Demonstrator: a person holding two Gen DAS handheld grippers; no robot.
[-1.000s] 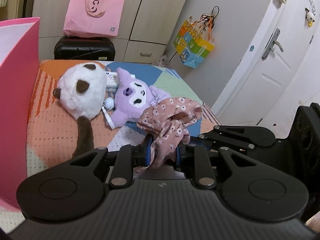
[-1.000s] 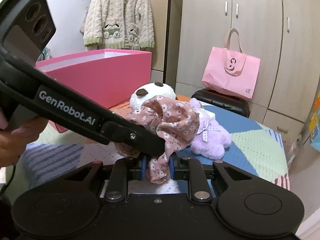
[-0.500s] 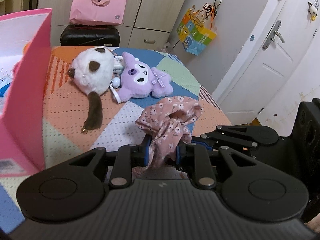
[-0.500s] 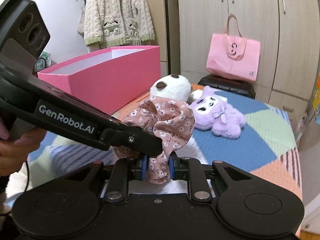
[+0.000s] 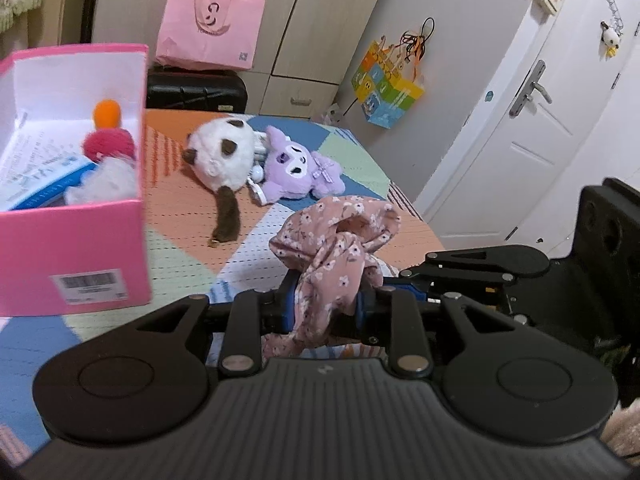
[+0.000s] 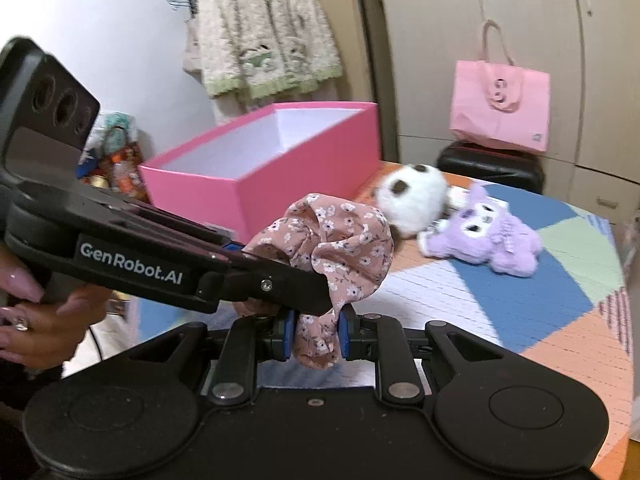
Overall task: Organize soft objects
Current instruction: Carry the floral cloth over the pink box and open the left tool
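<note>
Over at the left of the patchwork bedspread [image 5: 188, 248] we see the pink box [image 5: 76, 248] standing open, with a red and orange knitted toy [image 5: 109, 136] and a grey fluffy thing [image 5: 108, 184] inside, against its right wall. Just right of the box lie the panda plush [image 5: 220, 156] and the purple plush [image 5: 296, 172], touching each other and well apart from our grippers. Nearer to us, raised above the bedspread, the floral scrunchie [image 5: 336, 244] hangs between both tools: our left gripper [image 5: 326, 306] is clamped on its lower fold, the blue pads pressed into the cloth from either side, and the bulk of the fabric puffs up ahead of the fingertips. From the right wrist view, our right gripper [image 6: 316, 334] pinches another fold of the same scrunchie, its fingers drawn close with cloth between them, while the left tool crosses in from the left, meeting the scrunchie just above them. Behind the bed a pink tote bag [image 5: 210, 28] sits on a black case [image 5: 196, 90], and farther right a colourful bag [image 5: 388, 92] hangs beside the white door [image 5: 532, 132].
</note>
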